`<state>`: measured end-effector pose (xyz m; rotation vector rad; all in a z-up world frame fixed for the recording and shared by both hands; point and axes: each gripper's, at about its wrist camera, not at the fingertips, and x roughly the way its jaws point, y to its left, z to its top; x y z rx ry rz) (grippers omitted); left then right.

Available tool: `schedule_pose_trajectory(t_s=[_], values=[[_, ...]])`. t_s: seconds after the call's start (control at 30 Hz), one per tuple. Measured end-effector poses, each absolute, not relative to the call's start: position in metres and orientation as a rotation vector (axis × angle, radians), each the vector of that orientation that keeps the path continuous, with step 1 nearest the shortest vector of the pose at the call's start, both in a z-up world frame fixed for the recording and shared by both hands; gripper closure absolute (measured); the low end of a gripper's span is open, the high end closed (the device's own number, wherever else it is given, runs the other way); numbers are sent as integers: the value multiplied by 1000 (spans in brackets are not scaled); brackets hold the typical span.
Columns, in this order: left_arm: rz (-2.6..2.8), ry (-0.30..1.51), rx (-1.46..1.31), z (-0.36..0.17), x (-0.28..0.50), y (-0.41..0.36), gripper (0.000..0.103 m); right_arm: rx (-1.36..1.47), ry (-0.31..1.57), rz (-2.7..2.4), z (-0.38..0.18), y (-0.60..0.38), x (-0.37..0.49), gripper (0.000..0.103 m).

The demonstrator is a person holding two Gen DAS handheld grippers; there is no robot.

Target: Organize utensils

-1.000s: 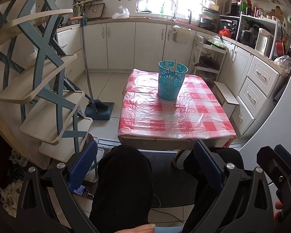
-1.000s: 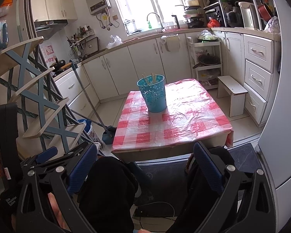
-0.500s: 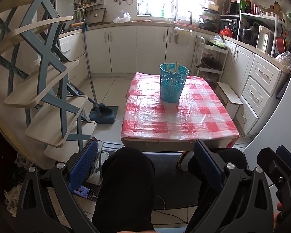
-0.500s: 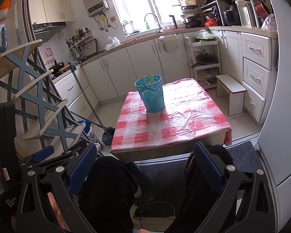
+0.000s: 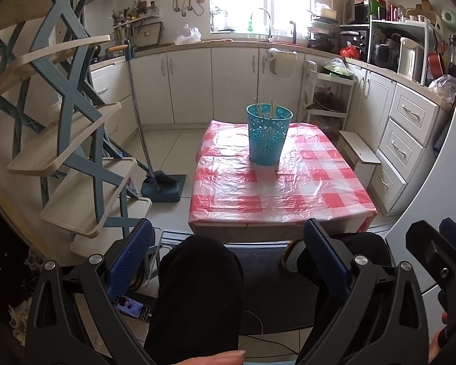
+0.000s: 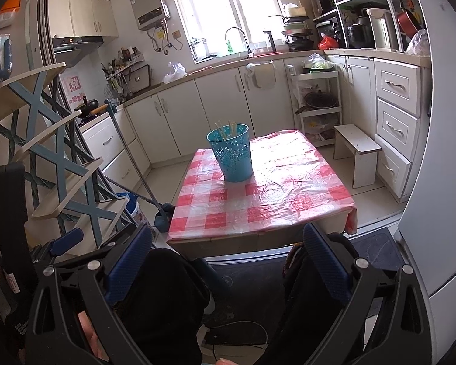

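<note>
Upright on the far half of the low table (image 5: 282, 210) stood the turquoise perforated bin (image 5: 268, 135), and out of its mouth poked the pale tips of several chopsticks (image 5: 264, 107), leaning against the inner wall. From the right wrist view the same bin (image 6: 231, 153) sat toward the left rear part of the tabletop (image 6: 276, 200), the sticks (image 6: 226, 129) fanned slightly inside it. A red-and-white checked plastic cloth (image 5: 291, 182) covered the table and lay wrinkled and glossy under the window light; nothing else could be seen lying on it.

Both tools were held low and well back from the table, above the person's dark-clad knees (image 5: 197, 289). The left gripper (image 5: 228, 249) had its blue-padded fingers (image 5: 130, 258) spread wide with nothing between them. The right gripper (image 6: 228, 252) was likewise released, its pads (image 6: 325, 267) far apart and gripping nothing; its black body also showed at the right edge of the left view.

To the left of the table a long-handled broom and dustpan (image 5: 164, 185) leaned near a blue-framed tiered rack (image 5: 76, 140). A small white step stool (image 6: 357, 152) stood on the tiled floor to the right, beside the white drawers (image 6: 395, 115). A phone (image 5: 132, 307) with a lit screen lay on the floor near the left knee.
</note>
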<state>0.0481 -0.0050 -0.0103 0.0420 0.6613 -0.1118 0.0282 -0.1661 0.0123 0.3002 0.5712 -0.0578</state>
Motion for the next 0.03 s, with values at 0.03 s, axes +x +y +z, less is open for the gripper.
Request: schedule_pose_trajectory(t_s=[0.03], values=[[-117, 659, 36, -10, 48, -4, 8, 298, 571, -61, 12, -166, 29, 8]])
